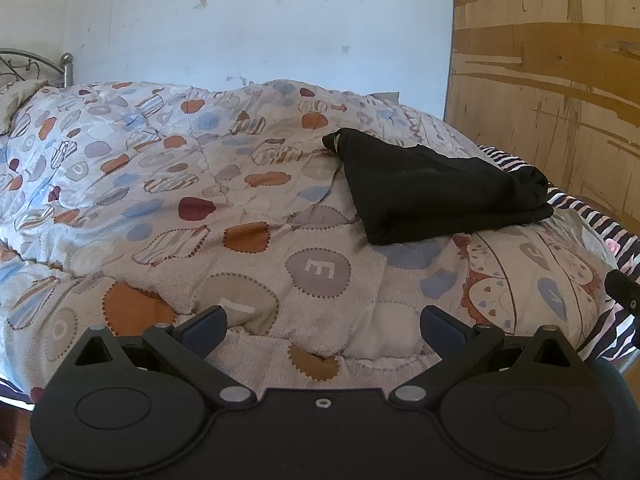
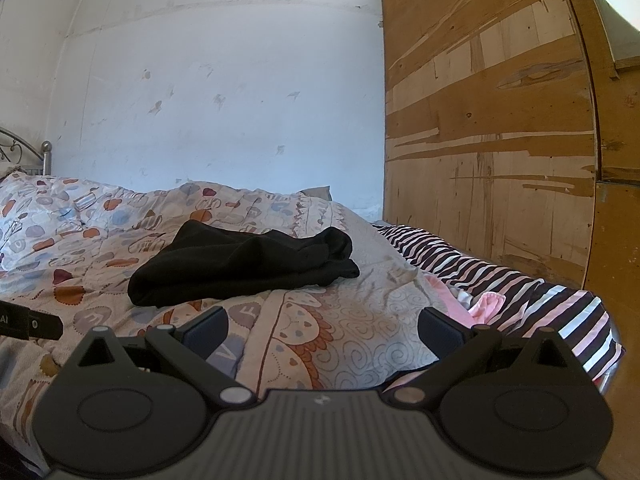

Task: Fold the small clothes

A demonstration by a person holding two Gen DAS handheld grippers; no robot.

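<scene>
**Black garment waits on the quilt, both grippers empty**

A black garment point(image 1: 436, 192) lies on the patterned quilt point(image 1: 168, 184), on the right half of the bed, beyond both grippers and touched by neither. In the left wrist view it sits far and to the right; in the right wrist view it is ahead and slightly left point(image 2: 244, 268). Just right of it runs a striped blanket point(image 2: 500, 280), with a wooden panel point(image 2: 492, 140) behind.

The left gripper point(image 1: 324, 326) has its jaws spread wide with only quilt between them. The right gripper point(image 2: 324, 326) is spread the same way and holds nothing.

The garment looks like soft, light, limp knit that should sag and drape when lifted and slide little on the quilt. It is already doubled over itself, so layers may separate unless pinched together. The flat near-left corner point(image 1: 378, 236) looks the cleanest hold for one gripper; the bunched, rolled edge at the far right point(image 1: 532, 188) is thicker and would suit the other.

Its long axis runs roughly left to right across the bed, slanting from the narrow far-left tip point(image 1: 334, 138) toward the bulkier right end. What kind of garment it is cannot be told.
</scene>
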